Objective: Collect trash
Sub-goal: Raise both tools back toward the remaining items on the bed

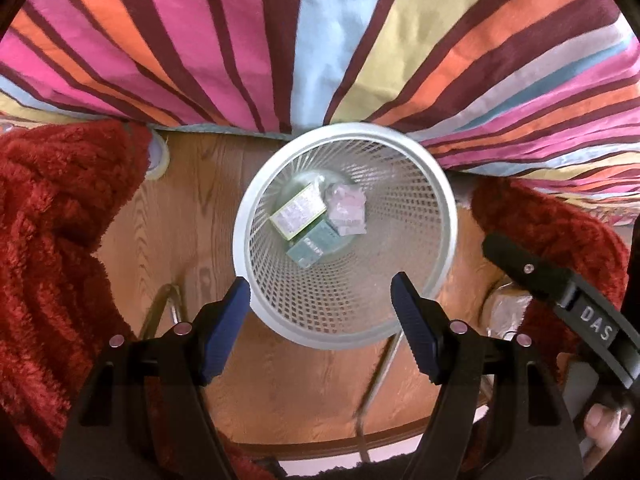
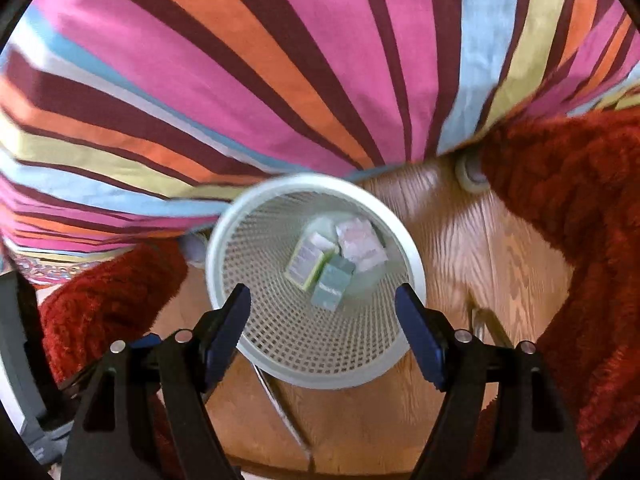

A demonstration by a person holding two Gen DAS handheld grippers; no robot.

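Both your grippers are hovering over the white mesh wastebasket, looking straight down into it. Your left gripper has its jaws spread wide with nothing between them; your right gripper is the same, wide apart and empty. Directly ahead of both sets of fingers, at the bottom of the basket, sit three pieces of trash: a white-and-green carton, a teal box touching it, and a pale pink wrapper just beside both. My read is that those drops are done. The right-wrist view is motion-blurred, so don't trust fine detail there. What's left is less clear. Off to the right of your left gripper, partly behind the right tool's body, there's a crinkly clear-wrapped packet on the wooden floor; it could be trash, but I can't tell for sure. Forward and left of your left gripper, a roll of clear tape lies at the edge of the red fuzzy rug, under the hem of the striped bedcover; it's probably not trash. Nothing else loose shows in either view. I judge the task mostly done, with at most that packet still to pick up.
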